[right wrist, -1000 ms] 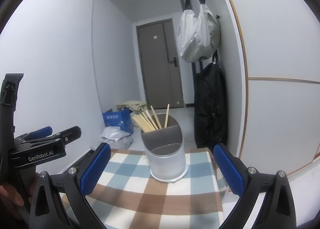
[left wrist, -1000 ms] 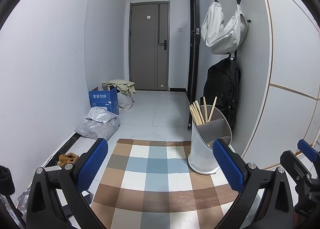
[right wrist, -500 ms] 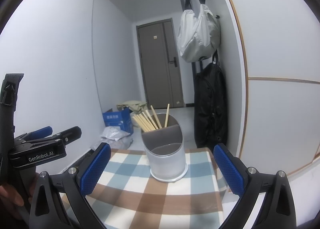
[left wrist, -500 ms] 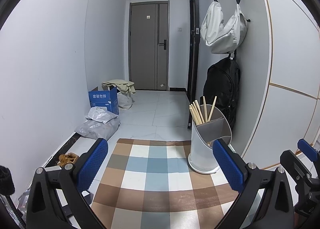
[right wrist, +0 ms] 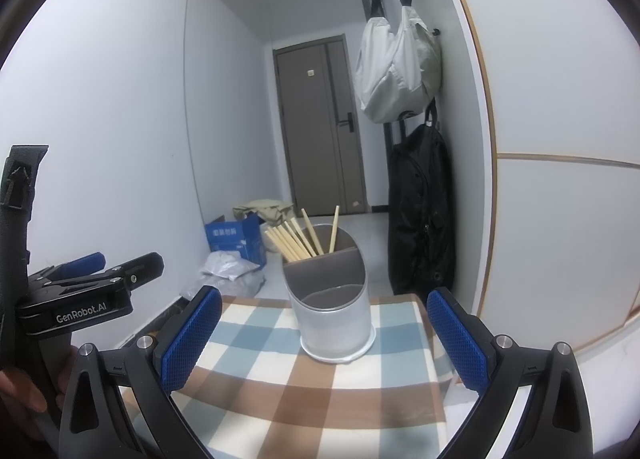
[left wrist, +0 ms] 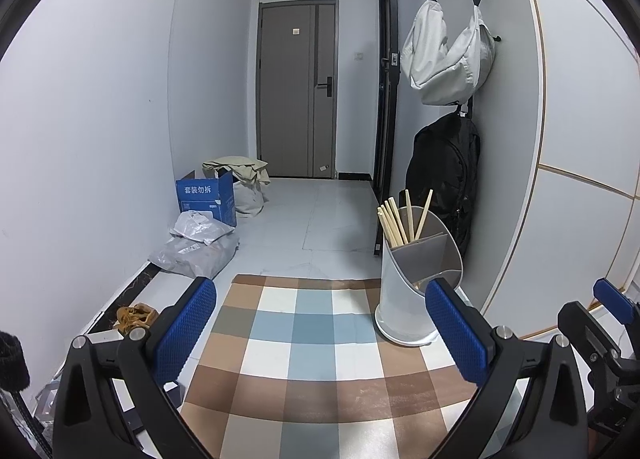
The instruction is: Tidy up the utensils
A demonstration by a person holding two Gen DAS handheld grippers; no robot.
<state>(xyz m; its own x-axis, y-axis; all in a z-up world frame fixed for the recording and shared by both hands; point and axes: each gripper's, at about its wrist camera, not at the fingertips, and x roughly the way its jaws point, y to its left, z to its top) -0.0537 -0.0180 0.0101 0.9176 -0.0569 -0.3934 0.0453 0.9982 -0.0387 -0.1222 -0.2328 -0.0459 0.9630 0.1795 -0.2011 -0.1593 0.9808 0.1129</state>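
Note:
A white utensil holder [left wrist: 416, 291] with grey dividers stands on a checked cloth [left wrist: 316, 343], at its far right corner. Several wooden chopsticks [left wrist: 400, 219] stand in its far compartment; the near compartments look empty. In the right wrist view the holder [right wrist: 332, 319] stands straight ahead with the chopsticks [right wrist: 300, 239] in the back. My left gripper [left wrist: 320, 335] is open and empty above the cloth, left of the holder. My right gripper [right wrist: 324, 343] is open and empty, with the holder between its fingers' line of sight. The left gripper also shows in the right wrist view [right wrist: 80, 291].
A wall with a hanging grey bag [left wrist: 448, 55] and black backpack [left wrist: 444, 175] stands right behind the holder. A blue box [left wrist: 206, 199] and plastic bags [left wrist: 196, 247] lie on the floor at far left. A door [left wrist: 296, 87] closes the corridor.

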